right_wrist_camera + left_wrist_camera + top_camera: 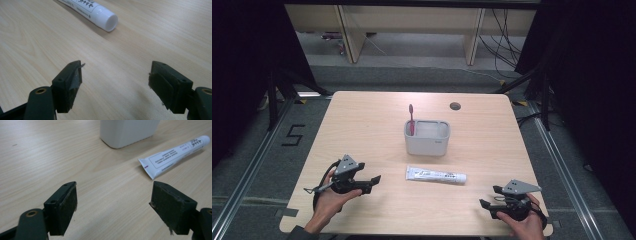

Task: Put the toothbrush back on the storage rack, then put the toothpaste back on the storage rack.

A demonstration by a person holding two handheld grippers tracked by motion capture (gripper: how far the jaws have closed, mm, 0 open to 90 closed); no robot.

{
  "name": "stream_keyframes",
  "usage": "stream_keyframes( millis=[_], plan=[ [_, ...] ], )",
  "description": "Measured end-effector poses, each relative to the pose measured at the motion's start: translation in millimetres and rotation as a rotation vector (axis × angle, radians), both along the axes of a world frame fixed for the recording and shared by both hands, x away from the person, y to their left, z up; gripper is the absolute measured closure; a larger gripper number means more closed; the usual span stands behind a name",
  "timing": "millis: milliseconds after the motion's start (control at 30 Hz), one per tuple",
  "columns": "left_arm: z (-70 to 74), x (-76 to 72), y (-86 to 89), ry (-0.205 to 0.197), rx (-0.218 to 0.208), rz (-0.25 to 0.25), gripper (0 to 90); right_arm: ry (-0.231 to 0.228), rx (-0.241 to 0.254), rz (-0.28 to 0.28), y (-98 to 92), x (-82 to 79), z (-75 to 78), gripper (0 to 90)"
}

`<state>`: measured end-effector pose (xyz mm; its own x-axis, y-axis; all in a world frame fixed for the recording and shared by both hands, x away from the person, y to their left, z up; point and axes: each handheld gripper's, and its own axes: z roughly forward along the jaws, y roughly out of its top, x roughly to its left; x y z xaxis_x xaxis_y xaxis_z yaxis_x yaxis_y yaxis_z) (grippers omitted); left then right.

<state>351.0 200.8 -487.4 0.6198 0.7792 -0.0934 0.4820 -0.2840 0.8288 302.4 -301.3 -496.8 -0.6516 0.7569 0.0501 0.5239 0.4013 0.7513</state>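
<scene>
- Item: toothpaste tube [436, 175], white w/ printed label. Lies flat on table [362, 125], centre of high view, just below the grey holder [427, 137]. Close to holder but not touching it.
- Long axis: runs left-right across high view, slight tilt down to the right. Flat crimped end at left, round cap at right.
- Holder: grey, two compartments; pink toothbrush [411, 119] stands upright in the left one. Right compartment looks empty from here.
- Left gripper [373, 181]: lower left of high view, in my left hand, jaws spread wide w/ nothing between. Points right, toward tube's crimped end.
- In left gripper view: tube [175, 155] sits upper right, crimped end nearest, beyond and right of the right-hand jaw. Holder [127, 131] at top centre. Bare wood between the jaws.
- Right gripper [488, 197]: lower right of high view, in my right hand, jaws also apart, nothing pinched. Points left.
- In right gripper view: cap end of tube [100, 13] at top, left of centre, ahead of the jaws w/ a gap of bare table.
- Nearer hand: my read is left, by a small margin; its jaw tips sit near the crimped end, while the right one is lower in frame and farther off the cap.
- Key relation: tube lies ahead of and to the right of left jaws, roughly end-on to them. I judge I'd need to shift right and turn the jaws across the tube's width before closing.
</scene>
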Motion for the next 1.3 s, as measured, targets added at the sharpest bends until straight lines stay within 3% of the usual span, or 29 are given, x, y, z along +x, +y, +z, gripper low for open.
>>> stream_keyframes(
  millis=[167, 200, 333, 400, 467, 500, 533, 633, 733, 767, 833, 867, 933, 967, 1067, 1133, 1167, 1300],
  plan=[
    [-3.0, -4.7, 2.0, -0.005, -0.005, 0.010, 17.4, 0.020, 0.003, -0.004, 0.0, -1.3, 0.2, 27.1],
    [-2.9, -7.7, 4.7, 0.000, 0.026, -0.009, 17.4, 0.034, 0.019, -0.012, 0.9, -2.1, -0.6, 27.2],
    [-5.5, -12.3, 2.9, -0.001, 0.008, 0.002, 17.4, 0.034, 0.017, -0.012, 1.0, -2.1, -0.8, 27.2],
    [-6.0, -15.7, 3.7, 0.001, 0.026, -0.007, 17.4, 0.020, 0.003, -0.014, -0.3, -2.0, 0.0, 27.2],
    [-7.6, -21.8, 4.4, 0.007, 0.060, -0.021, 17.8, 0.048, 0.019, -0.025, 1.8, -3.5, -0.1, 27.2],
    [-9.4, -24.0, 3.7, 0.006, 0.058, -0.017, 17.9, 0.039, 0.010, -0.018, 1.4, -3.2, 0.1, 27.2],
    [-9.7, -25.7, 5.6, 0.011, 0.092, -0.038, 18.1, 0.033, 0.004, -0.016, 1.5, -3.0, 0.1, 27.2],
    [-13.2, -30.4, 4.5, 0.021, 0.099, -0.034, 18.2, -0.003, -0.009, 0.008, 0.7, -1.3, 0.9, 27.2],
    [-13.7, -32.1, 4.7, 0.023, 0.101, -0.043, 18.2, 0.019, 0.003, 0.000, 2.8, -1.9, 1.2, 27.2],
    [-14.1, -34.2, 4.2, 0.018, 0.088, -0.030, 18.2, -0.005, -0.011, 0.007, 2.1, -0.3, 0.9, 27.2],
    [-14.1, -35.7, 5.6, 0.026, 0.101, -0.034, 18.2, 0.033, 0.011, -0.002, 4.2, -1.4, 0.4, 27.2],
    [-15.4, -36.3, 5.7, 0.022, 0.101, -0.032, 18.2, 0.008, 0.001, 0.026, 2.8, 1.5, 0.1, 27.2],
    [-16.9, -36.6, 5.2, 0.021, 0.094, -0.031, 18.2, 0.003, 0.003, 0.014, 2.9, 0.6, 2.4, 27.2],
    [-17.6, -37.8, 5.1, 0.025, 0.107, -0.031, 18.2, 0.022, 0.020, 0.006, 4.5, -0.4, 3.5, 27.2],
    [-19.5, -37.5, 4.8, 0.026, 0.116, -0.042, 18.2, -0.019, 0.016, 0.034, 4.1, 3.3, 7.1, 27.2],
    [-19.6, -37.7, 4.4, 0.029, 0.121, -0.040, 18.2, 0.009, 0.037, 0.040, 6.6, 3.4, 8.1, 27.1],
    [-19.6, -38.1, 4.5, 0.027, 0.129, -0.044, 18.2, -0.012, 0.029, 0.051, 9.0, 5.3, 10.5, 27.1],
    [-23.3, -39.5, 3.8, 0.034, 0.118, -0.049, 17.8, 0.006, 0.014, 0.094, 24.1, 10.5, 19.6, 27.0]
  ],
)
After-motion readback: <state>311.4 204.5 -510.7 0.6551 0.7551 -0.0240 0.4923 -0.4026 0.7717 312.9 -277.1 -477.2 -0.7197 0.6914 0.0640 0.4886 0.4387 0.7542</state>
